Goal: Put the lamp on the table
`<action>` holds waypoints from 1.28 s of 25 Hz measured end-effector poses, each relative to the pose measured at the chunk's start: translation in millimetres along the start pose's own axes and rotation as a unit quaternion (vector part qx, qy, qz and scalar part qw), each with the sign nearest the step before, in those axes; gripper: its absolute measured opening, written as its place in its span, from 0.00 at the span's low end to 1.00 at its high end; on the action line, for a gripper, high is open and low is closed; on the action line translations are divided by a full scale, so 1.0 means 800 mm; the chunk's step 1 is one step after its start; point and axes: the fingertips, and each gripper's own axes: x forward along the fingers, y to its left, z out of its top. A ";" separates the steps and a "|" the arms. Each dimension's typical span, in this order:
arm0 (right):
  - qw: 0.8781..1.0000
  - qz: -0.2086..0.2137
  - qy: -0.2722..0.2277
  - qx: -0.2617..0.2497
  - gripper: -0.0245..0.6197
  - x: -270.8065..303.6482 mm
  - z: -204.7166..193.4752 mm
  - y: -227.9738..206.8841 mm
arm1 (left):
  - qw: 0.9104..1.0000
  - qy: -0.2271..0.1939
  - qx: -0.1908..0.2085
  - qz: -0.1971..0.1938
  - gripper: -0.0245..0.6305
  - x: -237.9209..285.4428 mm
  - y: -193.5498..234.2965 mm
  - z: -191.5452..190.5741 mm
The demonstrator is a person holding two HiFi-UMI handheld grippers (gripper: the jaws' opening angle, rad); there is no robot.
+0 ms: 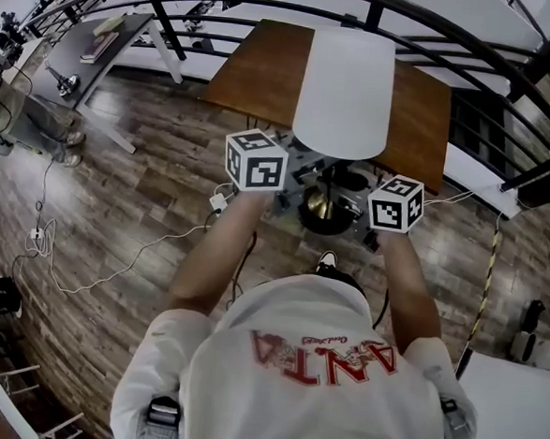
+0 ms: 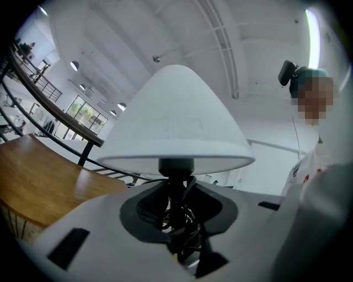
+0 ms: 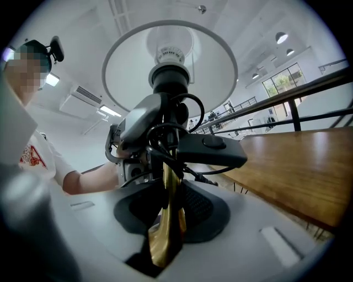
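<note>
Item: lamp (image 1: 343, 92). White shade, brass stem; likely top-heavy, shade fragile. Held aloft at worktop (image 1: 257, 72) edge, stem pinched by left hand-held gripper (image 2: 176, 206) and right hand-held gripper (image 3: 165, 220). Grip stem, never shade.

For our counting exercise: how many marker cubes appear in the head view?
2. One cube sits left of the lamp, the other right of it. None seems hidden.

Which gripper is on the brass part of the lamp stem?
The right gripper: its jaws clamp the brass stem. The left gripper grips the dark cable-wrapped stem just under the shade.
</note>
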 end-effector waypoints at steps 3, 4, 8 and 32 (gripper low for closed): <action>1.000 0.009 0.005 0.001 0.18 -0.009 0.025 -0.039 | 1.000 -0.004 -0.001 0.008 0.21 0.033 0.030 0.019; 1.000 0.011 0.008 0.000 0.18 -0.012 0.032 -0.051 | 1.000 -0.006 -0.002 0.011 0.21 0.043 0.040 0.024; 1.000 0.024 0.017 -0.004 0.18 -0.025 0.055 -0.097 | 1.000 -0.014 -0.003 0.022 0.21 0.082 0.072 0.040; 0.998 0.054 0.021 0.026 0.18 -0.028 0.123 -0.298 | 1.000 -0.003 -0.017 0.010 0.21 0.217 0.240 0.075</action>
